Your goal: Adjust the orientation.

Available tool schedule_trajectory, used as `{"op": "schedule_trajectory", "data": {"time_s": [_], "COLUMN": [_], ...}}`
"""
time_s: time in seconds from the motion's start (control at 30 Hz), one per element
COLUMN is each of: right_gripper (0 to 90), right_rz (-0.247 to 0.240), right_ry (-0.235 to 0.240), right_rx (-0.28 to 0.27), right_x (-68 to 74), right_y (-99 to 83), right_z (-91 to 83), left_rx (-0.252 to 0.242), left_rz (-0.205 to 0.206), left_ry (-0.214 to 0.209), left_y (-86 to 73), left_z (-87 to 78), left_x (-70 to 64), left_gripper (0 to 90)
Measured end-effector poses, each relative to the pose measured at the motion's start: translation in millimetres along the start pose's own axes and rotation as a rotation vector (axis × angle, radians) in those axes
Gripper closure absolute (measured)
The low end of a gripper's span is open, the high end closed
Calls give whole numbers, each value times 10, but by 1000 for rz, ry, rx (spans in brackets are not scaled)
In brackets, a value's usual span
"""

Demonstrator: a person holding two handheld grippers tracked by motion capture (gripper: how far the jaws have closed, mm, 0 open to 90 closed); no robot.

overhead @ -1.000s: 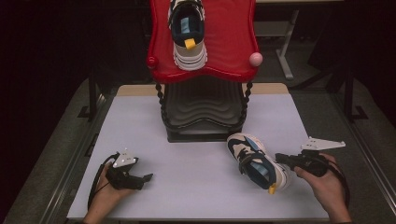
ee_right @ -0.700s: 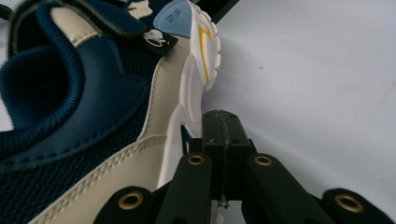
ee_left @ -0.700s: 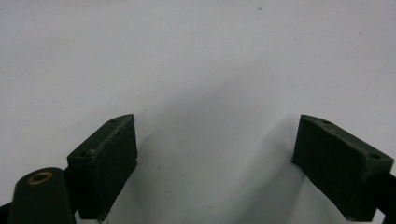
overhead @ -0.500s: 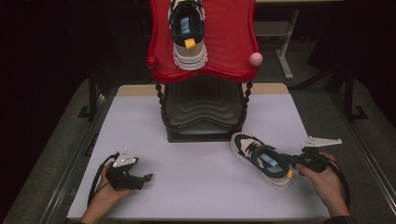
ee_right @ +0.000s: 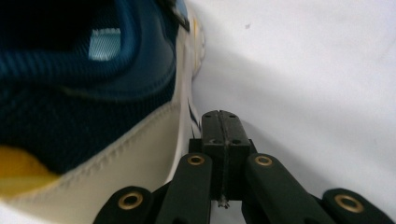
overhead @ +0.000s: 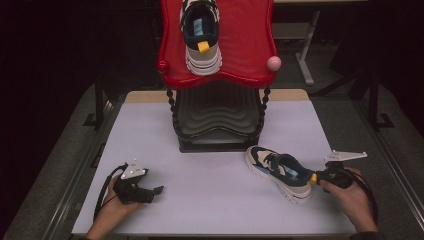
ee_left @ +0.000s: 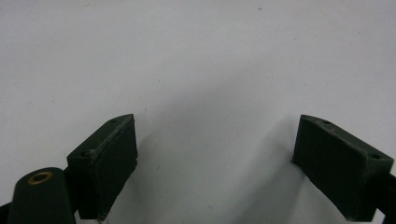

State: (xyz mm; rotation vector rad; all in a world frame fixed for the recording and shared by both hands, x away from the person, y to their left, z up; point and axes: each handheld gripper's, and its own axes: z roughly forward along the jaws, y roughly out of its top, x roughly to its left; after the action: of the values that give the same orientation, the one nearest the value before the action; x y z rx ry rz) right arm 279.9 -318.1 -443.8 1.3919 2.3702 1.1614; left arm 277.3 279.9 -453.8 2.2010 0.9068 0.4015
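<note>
Your right hand [overhead: 352, 197] lay low at the near right of the table [overhead: 150, 140], its gripper [overhead: 320, 177] pointing left, jaws pressed together with nothing between them. The shoe [overhead: 280, 171] stood on the table just left of those jaws, heel touching them. Your left hand [overhead: 112, 212] rested near left, its gripper [overhead: 155, 191] spread open over bare table.

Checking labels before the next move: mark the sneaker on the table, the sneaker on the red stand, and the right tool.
Sneaker on the table [overhead: 277, 171], high view, on its collar.
Sneaker on the red stand [overhead: 201, 35], high view, on its opening.
Right tool [ee_right: 221, 125], right gripper view, closed tips.
</note>
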Motion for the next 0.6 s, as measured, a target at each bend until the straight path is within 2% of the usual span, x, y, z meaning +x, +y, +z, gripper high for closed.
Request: {"op": "schedule_trajectory", "data": {"time_s": [0.2,0.33,0.6], "right_gripper": [900,900,899], "right_rz": [-19,-56,-148], "right_ry": [22,51,177], "right_rx": [10,21,51], "right_x": [113,225,484], "right_y": [-79,-140,-251], "right_z": [-74,-90,-94], "left_rx": [-1,-1,-2], "left_rz": [0,1,1], "left_ry": [1,1,1], "left_y": [-1,-1,-2], "left_z": [0,0,0], "left_x": [-1,-2,-2], "left_gripper": [129,129,129]}}
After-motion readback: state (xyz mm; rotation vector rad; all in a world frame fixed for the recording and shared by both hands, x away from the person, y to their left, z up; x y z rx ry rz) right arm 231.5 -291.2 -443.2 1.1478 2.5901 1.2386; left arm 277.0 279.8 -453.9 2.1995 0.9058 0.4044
